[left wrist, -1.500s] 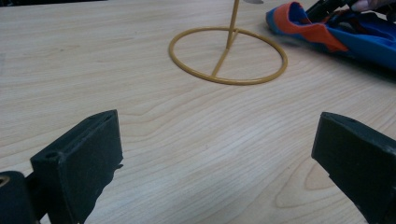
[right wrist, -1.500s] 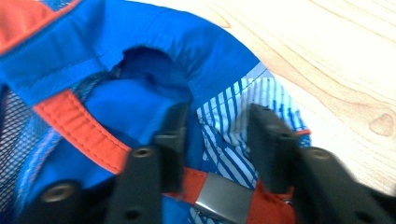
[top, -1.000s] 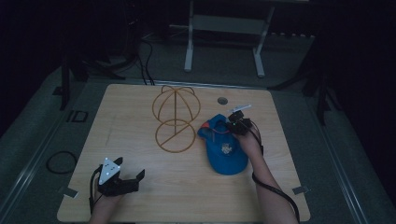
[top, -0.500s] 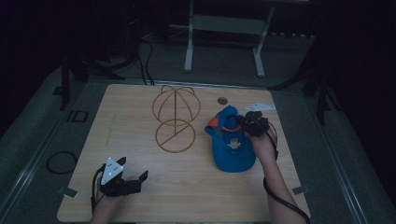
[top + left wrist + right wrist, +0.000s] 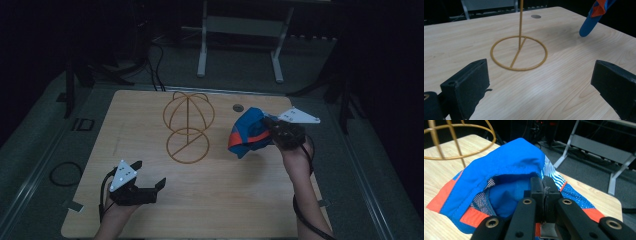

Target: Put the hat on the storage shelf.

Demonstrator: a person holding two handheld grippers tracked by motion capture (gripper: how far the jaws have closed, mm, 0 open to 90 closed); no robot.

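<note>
A blue cap (image 5: 248,131) with orange panels hangs lifted off the table at the right, and my right gripper (image 5: 272,131) is shut on its rim. In the right gripper view the two jaws pinch the edge of the blue cap (image 5: 506,170) at my right gripper (image 5: 543,185). A gold wire stand (image 5: 188,125) with a ring base and a dome top rises at the table's middle. Near the front left, my left gripper (image 5: 149,176) stands open with nothing between its jaws, pointing toward the stand. The stand's ring base (image 5: 519,53) lies ahead of my left gripper (image 5: 541,75), and the cap's brim (image 5: 591,21) hangs at the upper right.
The wooden table (image 5: 210,200) has a small round hole (image 5: 238,107) near its far edge. A metal frame (image 5: 240,30) stands on the floor behind the table. A cable loop (image 5: 65,173) lies on the floor at the left.
My right gripper has lifted the cap off the table and carried it up and to the right. My left gripper has risen a little.
</note>
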